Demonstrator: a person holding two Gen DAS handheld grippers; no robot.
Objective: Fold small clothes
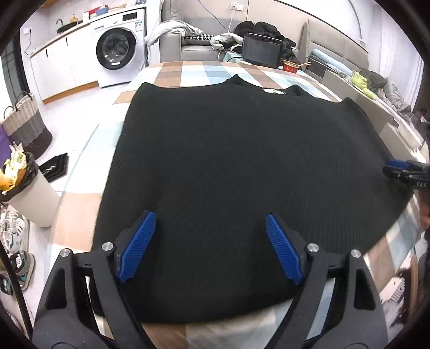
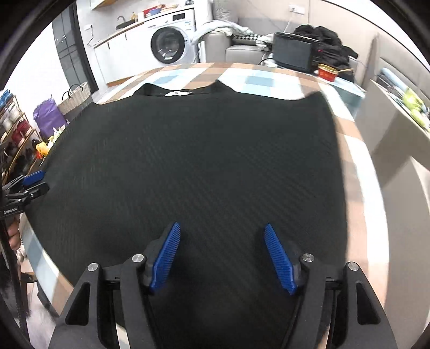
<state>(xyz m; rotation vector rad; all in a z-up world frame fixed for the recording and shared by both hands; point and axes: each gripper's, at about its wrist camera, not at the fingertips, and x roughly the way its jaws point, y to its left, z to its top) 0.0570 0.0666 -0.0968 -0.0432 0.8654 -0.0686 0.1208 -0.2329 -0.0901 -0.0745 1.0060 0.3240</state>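
Knitwear, a black ribbed top (image 1: 242,166), looks soft, limp and light on the checked tabletop (image 1: 172,72); take the near hem corners; left claw (image 1: 211,247) and right claw (image 2: 221,255) both released, empty.

You are in a lived-in home, a small flat where laundry corner and sitting area share one room. A front-loading washing machine (image 1: 118,49) stands beside white cabinets with a sink (image 1: 63,25) on top. A grey sofa (image 1: 188,45) behind your table (image 1: 185,72), which wears a checked cloth, is heaped with clothes. On the floor sit a woven laundry basket (image 1: 25,120), a full waste bin (image 1: 29,198) and sneakers (image 1: 14,233).
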